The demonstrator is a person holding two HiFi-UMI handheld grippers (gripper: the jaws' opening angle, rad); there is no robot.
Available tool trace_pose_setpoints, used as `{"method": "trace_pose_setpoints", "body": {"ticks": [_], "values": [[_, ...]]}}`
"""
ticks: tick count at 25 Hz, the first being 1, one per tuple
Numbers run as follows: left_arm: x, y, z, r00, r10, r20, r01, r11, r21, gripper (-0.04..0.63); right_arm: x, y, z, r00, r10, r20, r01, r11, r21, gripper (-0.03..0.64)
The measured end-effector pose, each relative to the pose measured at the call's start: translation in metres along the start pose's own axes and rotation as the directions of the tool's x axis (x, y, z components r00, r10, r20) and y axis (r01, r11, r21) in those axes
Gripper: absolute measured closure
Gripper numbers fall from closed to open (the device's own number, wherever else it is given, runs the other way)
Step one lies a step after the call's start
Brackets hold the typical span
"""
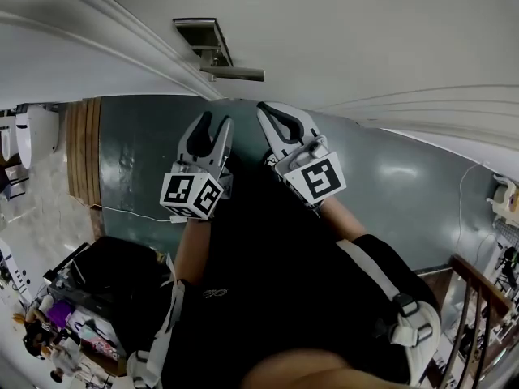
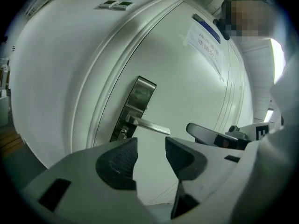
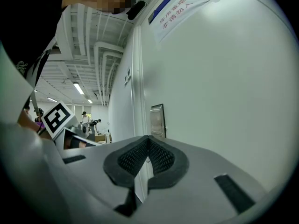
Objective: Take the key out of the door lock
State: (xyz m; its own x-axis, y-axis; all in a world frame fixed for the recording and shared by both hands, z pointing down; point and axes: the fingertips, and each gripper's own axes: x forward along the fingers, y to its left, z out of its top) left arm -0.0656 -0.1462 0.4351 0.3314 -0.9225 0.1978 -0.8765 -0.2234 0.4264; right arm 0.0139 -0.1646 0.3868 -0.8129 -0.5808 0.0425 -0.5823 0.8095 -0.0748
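Hovering left tool (image 2: pixel 151 146) (jaws apart), key (image 2: pixel 123 133) ahead, untouched

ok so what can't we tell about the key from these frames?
- Key: in the left gripper view only a tiny nub shows on the lock plate below the handle; too small to call key or bare cylinder.
- Head view: lock plate foreshortened from above; nothing below the handle shows.
- Right gripper view: lock plate's lower end sits behind the shut right gripper.
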Motion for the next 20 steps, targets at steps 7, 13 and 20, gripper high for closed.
{"method": "trace_pose_setpoints", "body": {"ticks": [7, 13, 20], "values": [[0.023, 0.028, 0.005, 0.996, -0.072, -0.051, 0.070, 0.997, -0.031, 0.414, 0.026, 0.003, 0.001, 0.997, -0.060, -0.050, 0.061, 0.998, 0.026, 0.609], [0.042, 0.050, 0.007, 0.990, -0.119, -0.071, 0.115, 0.992, -0.058, 0.414, 0.044, 0.003, 0.000, 0.992, -0.107, -0.064, 0.109, 0.994, 0.016, 0.609], [0.058, 0.061, -0.006, 0.980, -0.170, -0.104, 0.158, 0.981, -0.116, 0.414, 0.042, -0.003, -0.003, 0.980, -0.178, -0.090, 0.179, 0.984, 0.002, 0.609]]}}
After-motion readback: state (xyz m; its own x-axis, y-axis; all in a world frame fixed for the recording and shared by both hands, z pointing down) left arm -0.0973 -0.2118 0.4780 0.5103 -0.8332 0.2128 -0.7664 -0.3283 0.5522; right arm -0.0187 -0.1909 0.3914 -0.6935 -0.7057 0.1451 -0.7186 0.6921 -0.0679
